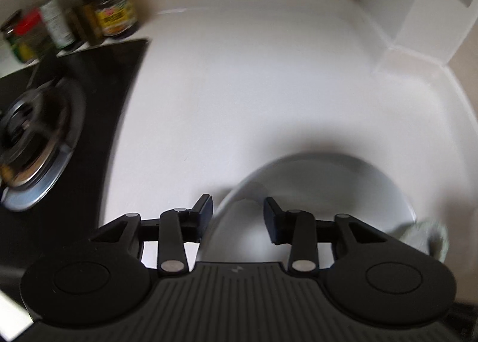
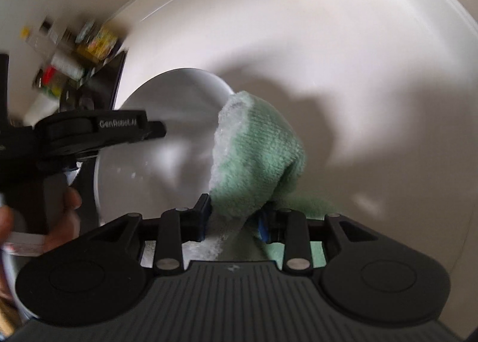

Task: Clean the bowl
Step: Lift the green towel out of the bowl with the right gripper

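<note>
Beneath both grippers a white counter [image 1: 239, 88] is spread, walled ahead, with a hob [image 1: 59, 109] and jars [image 1: 115, 9] to the left. A plain white bowl [image 1: 313, 192] is straddled at its rim by the parted left gripper [image 1: 238, 210], not clamped. A green cloth [image 2: 260, 156] is pinched by the right gripper [image 2: 234, 216] at the bowl's right edge.

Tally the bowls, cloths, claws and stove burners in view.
Bowl: 1
Cloth: 1
Claws: 2, left claw and right claw
Burner: 1
Total: 5
</note>
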